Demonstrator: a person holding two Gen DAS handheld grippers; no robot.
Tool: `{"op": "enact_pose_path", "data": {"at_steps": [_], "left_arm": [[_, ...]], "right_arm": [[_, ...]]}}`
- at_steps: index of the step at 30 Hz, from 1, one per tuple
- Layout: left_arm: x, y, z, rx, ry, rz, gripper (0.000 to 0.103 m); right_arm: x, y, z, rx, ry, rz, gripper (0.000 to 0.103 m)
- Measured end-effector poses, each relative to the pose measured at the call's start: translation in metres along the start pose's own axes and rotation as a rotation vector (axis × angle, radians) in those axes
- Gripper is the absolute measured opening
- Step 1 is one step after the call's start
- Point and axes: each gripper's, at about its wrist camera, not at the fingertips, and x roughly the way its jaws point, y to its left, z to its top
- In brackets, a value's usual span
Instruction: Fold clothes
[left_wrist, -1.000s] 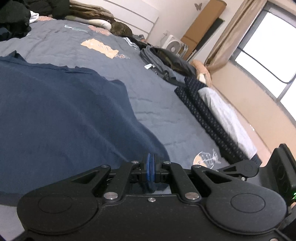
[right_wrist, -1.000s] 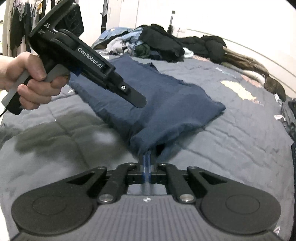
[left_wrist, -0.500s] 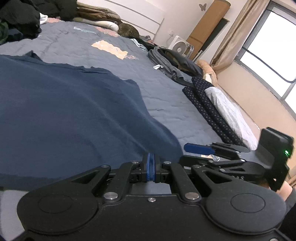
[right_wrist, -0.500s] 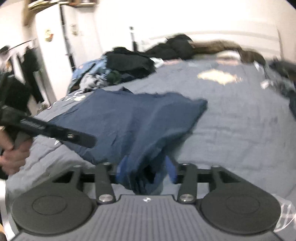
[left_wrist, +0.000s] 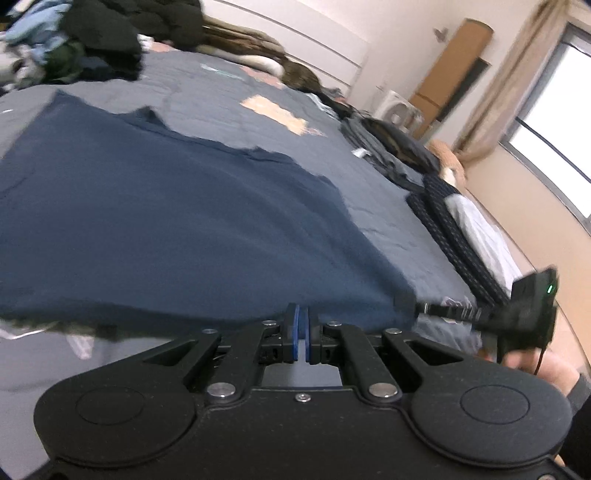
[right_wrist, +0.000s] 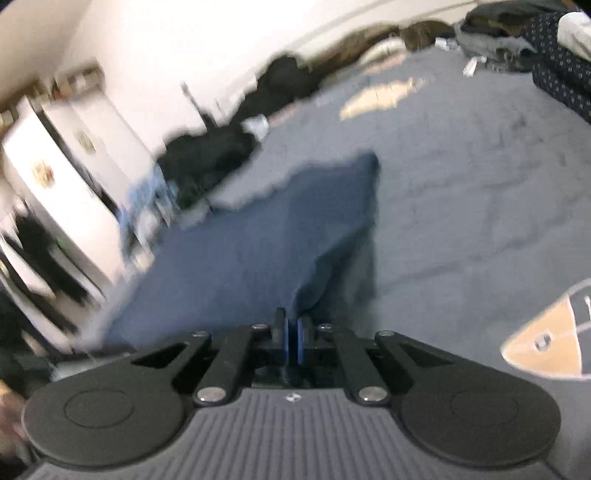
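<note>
Both tongs, left (left_wrist: 302, 334) and right (right_wrist: 291, 334), are pinching your blue shirt's (left_wrist: 166, 229) edge, keeping it taut over the bed (right_wrist: 461, 206) for folding.

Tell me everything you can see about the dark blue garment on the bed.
The dark blue garment is plain, soft cloth, like a knit shirt, with no print visible. It lies spread over the grey quilt, its near edge lifted. The left gripper and the right gripper each pinch that edge, jaws shut on it. The far edge is uneven; details are blurred.
</note>
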Motion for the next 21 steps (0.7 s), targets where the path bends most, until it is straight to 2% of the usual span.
{"op": "enact_pose_path", "data": {"at_steps": [1, 4, 7, 10, 13, 14, 15, 17, 21], "left_arm": [[-0.005, 0.005, 0.000, -0.009, -0.007, 0.012, 0.004], [-0.019, 0.023, -0.002, -0.052, -0.027, 0.050, 0.004], [-0.020, 0.039, -0.002, -0.116, -0.046, 0.032, 0.004], [-0.018, 0.053, -0.001, -0.181, -0.062, 0.001, 0.004], [-0.017, 0.067, -0.001, -0.246, -0.078, -0.030, 0.004], [-0.016, 0.072, 0.000, -0.268, -0.084, -0.040, 0.007], [-0.015, 0.077, 0.000, -0.289, -0.089, -0.051, 0.018], [-0.014, 0.086, 0.000, -0.332, -0.100, -0.071, 0.032], [-0.012, 0.105, 0.001, -0.419, -0.121, -0.113, 0.032]], "right_arm": [[0.003, -0.001, -0.003, -0.010, 0.022, -0.025, 0.008], [-0.002, -0.003, -0.001, 0.004, 0.015, -0.040, 0.013], [-0.018, -0.001, 0.007, 0.013, -0.042, -0.089, 0.025], [-0.031, 0.012, 0.014, -0.020, -0.119, -0.169, 0.028], [-0.031, 0.036, 0.014, -0.031, -0.185, -0.122, 0.032], [-0.031, 0.045, 0.015, -0.035, -0.207, -0.106, 0.034], [-0.031, 0.053, 0.015, -0.039, -0.230, -0.091, 0.035], [-0.028, 0.069, 0.013, -0.038, -0.264, -0.056, 0.038], [0.003, 0.082, 0.003, 0.049, -0.218, 0.022, 0.042]]}}
